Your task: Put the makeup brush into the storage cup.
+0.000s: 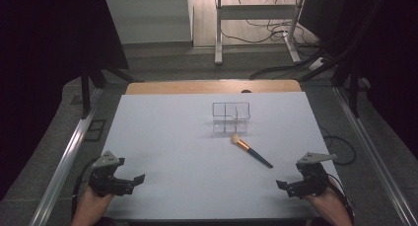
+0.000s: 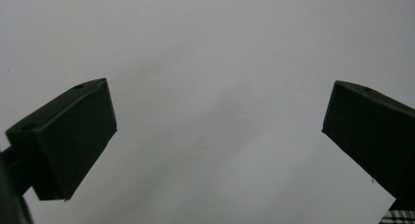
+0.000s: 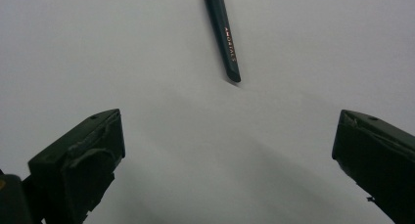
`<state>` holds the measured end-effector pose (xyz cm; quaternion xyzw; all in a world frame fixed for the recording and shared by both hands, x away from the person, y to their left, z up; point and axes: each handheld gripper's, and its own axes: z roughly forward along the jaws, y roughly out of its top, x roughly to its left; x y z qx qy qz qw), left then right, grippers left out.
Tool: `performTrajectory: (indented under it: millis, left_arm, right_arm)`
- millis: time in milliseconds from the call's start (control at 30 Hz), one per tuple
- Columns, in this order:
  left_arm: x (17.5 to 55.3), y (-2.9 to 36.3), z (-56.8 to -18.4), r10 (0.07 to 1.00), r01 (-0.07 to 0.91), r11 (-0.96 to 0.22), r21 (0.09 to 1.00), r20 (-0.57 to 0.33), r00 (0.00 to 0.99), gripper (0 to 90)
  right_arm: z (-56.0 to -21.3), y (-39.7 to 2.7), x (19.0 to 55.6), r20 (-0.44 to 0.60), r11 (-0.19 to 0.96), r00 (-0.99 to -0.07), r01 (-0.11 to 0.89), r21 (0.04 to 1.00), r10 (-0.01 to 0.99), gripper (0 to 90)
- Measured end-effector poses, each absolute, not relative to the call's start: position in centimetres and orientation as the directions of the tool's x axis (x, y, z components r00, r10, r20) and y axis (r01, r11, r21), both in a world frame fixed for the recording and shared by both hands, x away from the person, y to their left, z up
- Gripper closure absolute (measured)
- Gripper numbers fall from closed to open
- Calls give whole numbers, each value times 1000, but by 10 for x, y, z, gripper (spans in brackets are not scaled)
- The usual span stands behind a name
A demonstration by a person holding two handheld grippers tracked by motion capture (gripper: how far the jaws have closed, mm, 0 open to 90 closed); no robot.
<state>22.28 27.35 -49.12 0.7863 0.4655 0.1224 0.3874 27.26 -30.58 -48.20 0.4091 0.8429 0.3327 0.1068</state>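
Observation:
A makeup brush [image 1: 250,150] with a tan head, a gold ferrule and a dark handle lies flat on the white table [image 1: 177,137], right of centre. Just behind its head stands a clear plastic organizer [image 1: 231,117] with divided compartments. My right gripper [image 1: 287,187] rests open near the front right corner, a short way in front of the handle's end. In the right gripper view the dark handle tip [image 3: 225,40] lies ahead of my right gripper [image 3: 227,145], nothing between the jaws. My left gripper [image 1: 132,182] sits open at the front left; its jaws stand wide over bare table around my left gripper [image 2: 219,131].
Metal rails [image 1: 64,162] run along both sides of the table. A wooden board edge [image 1: 212,86] shows behind the white top. Beyond it are a desk frame [image 1: 256,23] and floor cables [image 1: 276,33]. Dark curtains hang left and right.

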Motion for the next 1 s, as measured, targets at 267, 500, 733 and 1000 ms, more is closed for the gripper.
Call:
performTrajectory:
  millis: [267,500,733,1000]
  left_arm:
    - [223,276,-493,829,637,-261,725,-170,533,0]
    - [224,276,-492,831,636,-258,727,-168,530,0]
    - [225,273,-492,825,661,-258,705,-195,530,4]
    - [223,274,-491,833,651,-262,712,-174,525,2]
  right_arm:
    - [-481,-304,273,107,438,-639,629,643,761,0]
    - [-482,-304,274,90,448,-633,634,630,769,0]
    - [-483,-303,274,85,463,-641,632,621,763,0]
    - [-480,-306,277,86,449,-632,633,631,770,0]
